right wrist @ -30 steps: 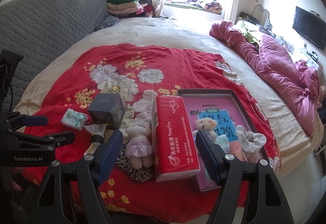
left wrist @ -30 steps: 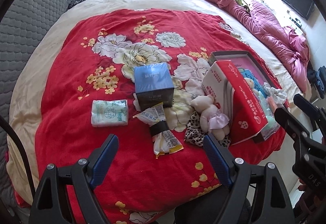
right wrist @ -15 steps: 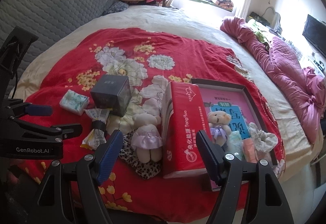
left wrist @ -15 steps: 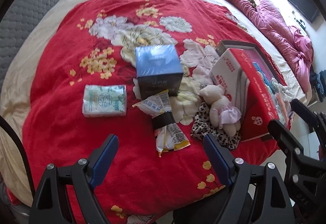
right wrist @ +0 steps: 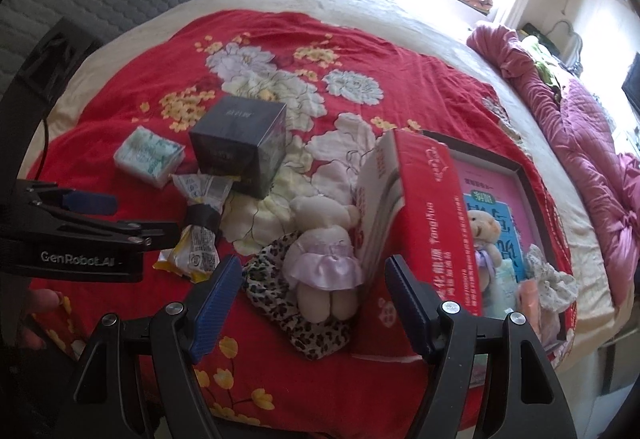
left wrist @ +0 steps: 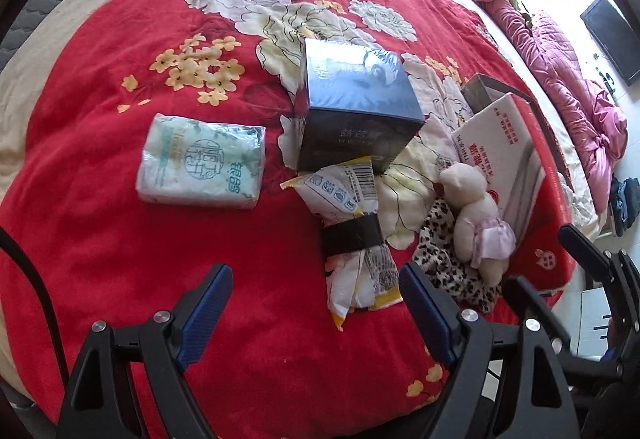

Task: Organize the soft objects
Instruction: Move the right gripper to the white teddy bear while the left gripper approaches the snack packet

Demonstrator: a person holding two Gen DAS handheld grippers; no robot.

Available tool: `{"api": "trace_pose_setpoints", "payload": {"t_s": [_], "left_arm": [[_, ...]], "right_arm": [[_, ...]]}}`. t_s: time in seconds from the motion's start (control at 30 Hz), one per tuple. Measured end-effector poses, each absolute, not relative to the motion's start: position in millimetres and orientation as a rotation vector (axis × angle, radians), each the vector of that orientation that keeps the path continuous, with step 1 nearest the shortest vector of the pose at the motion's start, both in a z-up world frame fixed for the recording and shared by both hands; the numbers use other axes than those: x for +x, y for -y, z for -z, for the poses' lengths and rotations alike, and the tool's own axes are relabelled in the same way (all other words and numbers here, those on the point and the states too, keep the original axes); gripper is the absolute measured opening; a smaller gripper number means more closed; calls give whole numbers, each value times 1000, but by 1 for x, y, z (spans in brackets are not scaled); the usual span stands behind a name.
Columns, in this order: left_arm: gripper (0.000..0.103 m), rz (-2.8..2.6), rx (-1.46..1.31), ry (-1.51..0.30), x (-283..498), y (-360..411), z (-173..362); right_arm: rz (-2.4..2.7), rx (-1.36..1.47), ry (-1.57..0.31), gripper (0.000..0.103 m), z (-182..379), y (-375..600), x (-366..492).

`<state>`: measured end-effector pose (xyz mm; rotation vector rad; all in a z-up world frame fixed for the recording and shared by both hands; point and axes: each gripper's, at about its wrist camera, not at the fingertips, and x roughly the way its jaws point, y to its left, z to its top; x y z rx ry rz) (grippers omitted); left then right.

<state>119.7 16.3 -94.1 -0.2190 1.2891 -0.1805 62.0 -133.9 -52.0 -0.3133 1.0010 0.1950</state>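
Both grippers have dropped closer to the bed since 1 s ago, so the items look bigger and the far room has slid out of the L view's top. Plush bear (right wrist: 326, 259) in a lilac skirt lies face down at centre of the R view, on a leopard-print cloth (right wrist: 296, 319), touching the red tissue box (right wrist: 432, 223) to its right. Right gripper (right wrist: 314, 303) hangs just over the bear w/ jaws wide, nothing btwn them. Right of the box, a dark-rimmed tray (right wrist: 526, 179) holds a 2nd small bear (right wrist: 484, 235) and a white lace scrunchie (right wrist: 550, 283). In the L view, left gripper (left wrist: 316, 299) is also wide and empty, above the red floral blanket (left wrist: 100, 239); a snack packet (left wrist: 352, 235) w/ a black band sits just above its right finger. Dark blue box (left wrist: 356, 111) at centre, tissue pack (left wrist: 202, 161) left of it, well apart from the bear. Pink quilt (right wrist: 592, 143) at far right.
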Motion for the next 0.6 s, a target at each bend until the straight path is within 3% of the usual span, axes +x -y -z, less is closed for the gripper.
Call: {"api": "trace_pose_setpoints", "payload": {"t_s": [0.4, 0.6], "left_arm": [[85, 182, -229, -1359, 151, -4, 126], [85, 184, -240, -1367, 154, -5, 132]], "right_arm": [[-162, -381, -1060, 75, 79, 125, 81], [-113, -450, -1111, 67, 99, 119, 93]]}}
